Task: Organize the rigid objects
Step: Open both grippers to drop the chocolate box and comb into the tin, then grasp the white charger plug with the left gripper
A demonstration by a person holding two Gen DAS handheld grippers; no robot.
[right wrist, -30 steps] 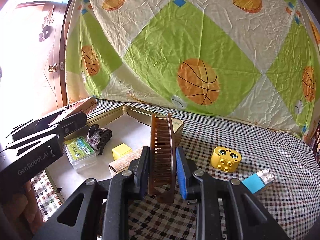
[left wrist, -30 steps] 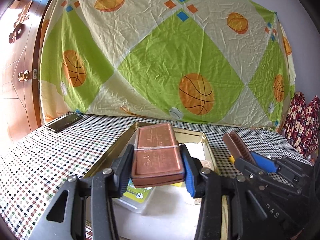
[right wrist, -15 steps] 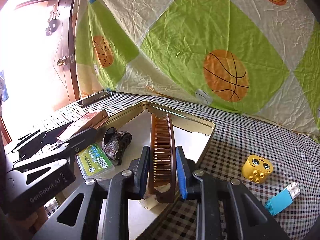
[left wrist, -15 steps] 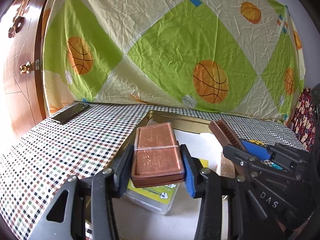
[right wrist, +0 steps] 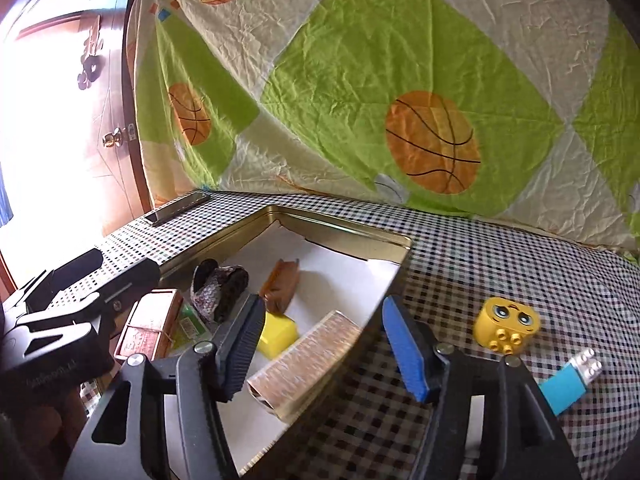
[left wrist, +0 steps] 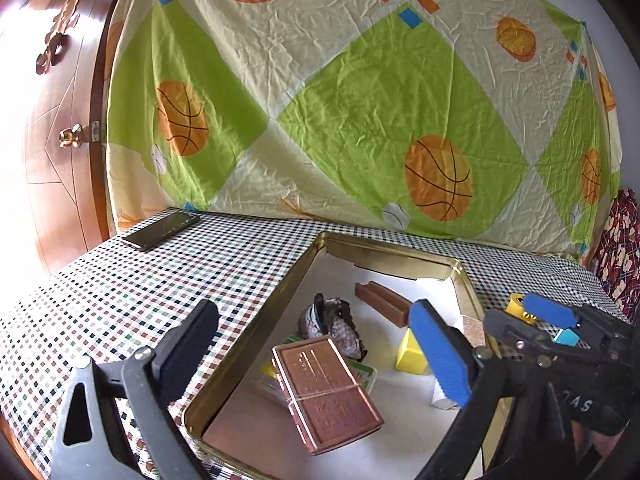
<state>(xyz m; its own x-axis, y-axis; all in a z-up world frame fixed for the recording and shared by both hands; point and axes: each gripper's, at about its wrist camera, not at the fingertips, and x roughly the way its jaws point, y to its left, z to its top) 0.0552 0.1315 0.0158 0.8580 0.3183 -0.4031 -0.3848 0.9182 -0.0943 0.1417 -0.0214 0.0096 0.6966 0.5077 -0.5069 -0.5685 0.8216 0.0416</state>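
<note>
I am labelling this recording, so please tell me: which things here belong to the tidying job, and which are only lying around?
Part of the job:
gold tin tray
copper-coloured case
brown comb
yellow block
patterned box
yellow face brick
blue brick

Just lying about:
phone
basketball sheet
wooden door
</note>
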